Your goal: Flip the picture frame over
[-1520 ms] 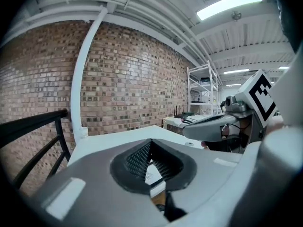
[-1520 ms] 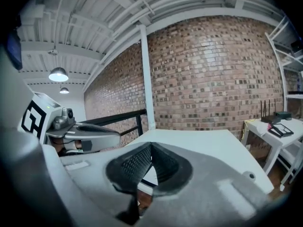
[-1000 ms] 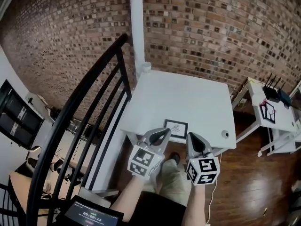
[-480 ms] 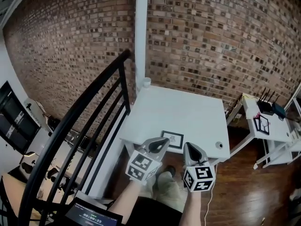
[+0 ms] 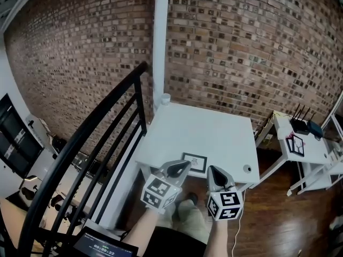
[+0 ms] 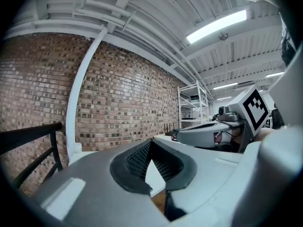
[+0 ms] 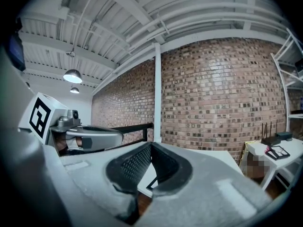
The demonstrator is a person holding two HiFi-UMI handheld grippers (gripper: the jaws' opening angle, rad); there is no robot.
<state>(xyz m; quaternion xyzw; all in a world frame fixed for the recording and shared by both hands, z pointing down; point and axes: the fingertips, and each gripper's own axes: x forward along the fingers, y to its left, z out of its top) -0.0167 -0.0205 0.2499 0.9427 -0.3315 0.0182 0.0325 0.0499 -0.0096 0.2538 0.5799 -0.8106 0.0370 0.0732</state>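
Observation:
A small black picture frame (image 5: 195, 161) with a white mat and a dark drawing lies flat near the front edge of the white table (image 5: 203, 130). Both grippers hover side by side just in front of that edge, short of the frame. My left gripper (image 5: 186, 164) is shut and empty, its tip close to the frame's near left corner. My right gripper (image 5: 210, 169) is shut and empty too, just right of the frame. In the right gripper view a corner of the frame (image 7: 152, 181) shows past the closed jaws (image 7: 150, 145). The left gripper (image 6: 151, 143) view shows only the table's edge.
A black stair railing (image 5: 91, 143) runs along the table's left side. A white pillar (image 5: 159, 42) and a brick wall stand behind the table. A round cable hole (image 5: 247, 168) sits at the table's front right corner. A second white table (image 5: 300, 143) with a router stands at the right.
The head view has tilted up, so table and frame sit lower and smaller in it. Both grippers have crept a little forward and up, still shut.

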